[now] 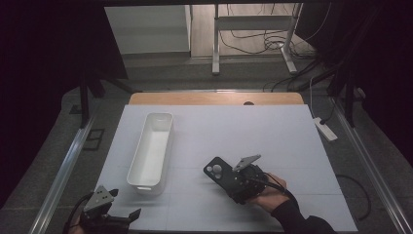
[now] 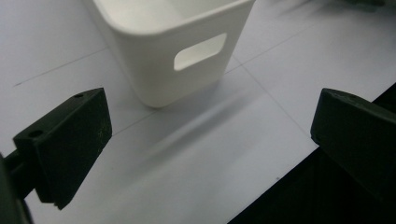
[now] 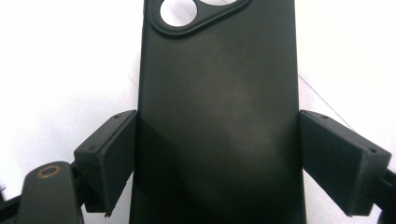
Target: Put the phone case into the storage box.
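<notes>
My right tongs (image 1: 225,178) grasp a phone case (image 1: 217,171), a flat, matte black shell with rounded corners and a raised camera surround pierced by round holes; in the right gripper view the case (image 3: 217,107) runs up between the two blocky black jaws, whose inner faces press its long edges on either side. It lies low over the pale desk (image 1: 253,131), right of centre and near my edge, with its camera end pointing away from me and to the left. My left tongs (image 1: 127,216) are released at the desk's near left corner: in the left gripper view the two jaws stand wide apart over bare surface with nothing between them. Just beyond them stands a bin (image 1: 152,151), long, narrow, white and smooth, with rounded corners, gently tapered walls and an oblong handle slot in its near end wall (image 2: 201,51); it sits left of centre, well apart from the case. The desk's cover is smooth, bluish white and crossed by faint thin lines; a strip of wood (image 1: 214,99) shows along its far edge. Nothing lies between the case and the bin.
</notes>
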Motion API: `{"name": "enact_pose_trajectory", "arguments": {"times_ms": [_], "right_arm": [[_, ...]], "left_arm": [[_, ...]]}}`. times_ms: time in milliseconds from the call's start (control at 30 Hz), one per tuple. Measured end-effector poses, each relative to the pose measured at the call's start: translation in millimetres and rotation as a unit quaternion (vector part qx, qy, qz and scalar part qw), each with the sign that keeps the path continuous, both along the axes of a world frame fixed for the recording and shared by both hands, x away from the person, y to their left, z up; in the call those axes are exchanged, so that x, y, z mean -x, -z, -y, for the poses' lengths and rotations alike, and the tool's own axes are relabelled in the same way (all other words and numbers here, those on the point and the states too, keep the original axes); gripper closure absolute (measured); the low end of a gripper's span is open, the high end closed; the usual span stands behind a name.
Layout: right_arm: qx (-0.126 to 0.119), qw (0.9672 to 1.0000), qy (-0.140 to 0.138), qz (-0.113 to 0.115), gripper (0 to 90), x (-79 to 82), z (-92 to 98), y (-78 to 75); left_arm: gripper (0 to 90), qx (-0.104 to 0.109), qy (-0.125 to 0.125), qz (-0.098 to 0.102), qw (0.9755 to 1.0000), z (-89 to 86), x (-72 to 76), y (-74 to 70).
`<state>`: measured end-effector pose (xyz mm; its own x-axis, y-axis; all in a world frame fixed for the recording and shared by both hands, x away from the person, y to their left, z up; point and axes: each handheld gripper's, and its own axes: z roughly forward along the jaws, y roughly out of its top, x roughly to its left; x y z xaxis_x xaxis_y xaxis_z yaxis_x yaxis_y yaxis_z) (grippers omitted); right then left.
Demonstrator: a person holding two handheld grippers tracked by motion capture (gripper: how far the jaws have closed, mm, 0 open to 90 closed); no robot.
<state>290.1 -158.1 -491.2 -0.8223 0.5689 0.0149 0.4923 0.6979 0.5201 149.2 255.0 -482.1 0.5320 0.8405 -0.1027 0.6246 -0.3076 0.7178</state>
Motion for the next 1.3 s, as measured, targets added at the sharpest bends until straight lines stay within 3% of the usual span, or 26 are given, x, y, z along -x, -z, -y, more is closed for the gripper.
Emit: {"name": "enact_pose_trajectory", "arguments": {"times_ms": [200, 500, 633, 1000, 1300], "right_arm": [[-0.023, 0.9996, -0.012, 0.007, 15.4, 3.3, 5.9, -9.0], [-0.057, 0.9981, -0.018, 0.011, 15.5, 8.1, 18.8, -20.1], [-0.075, 0.9968, -0.021, 0.015, 15.5, 9.9, 26.2, -25.0], [-0.112, 0.9931, -0.031, 0.018, 15.5, 16.4, 42.9, -33.6], [-0.134, 0.9901, -0.038, 0.022, 15.5, 20.8, 53.2, -38.4]], "left_arm": [[0.0, -0.001, 0.001, 0.021, 0.9998, 5.0, 1.7, -11.8], [0.0, 0.028, 0.032, 0.041, 0.9983, 11.8, -4.0, -28.5], [0.0, 0.017, 0.046, 0.049, 0.9975, 16.1, -8.4, -33.0], [0.0, 0.027, 0.103, 0.068, 0.992, 35.8, -38.4, -44.7], [0.0, 0.041, 0.13, 0.071, 0.9881, 44.9, -56.2, -50.7]]}}
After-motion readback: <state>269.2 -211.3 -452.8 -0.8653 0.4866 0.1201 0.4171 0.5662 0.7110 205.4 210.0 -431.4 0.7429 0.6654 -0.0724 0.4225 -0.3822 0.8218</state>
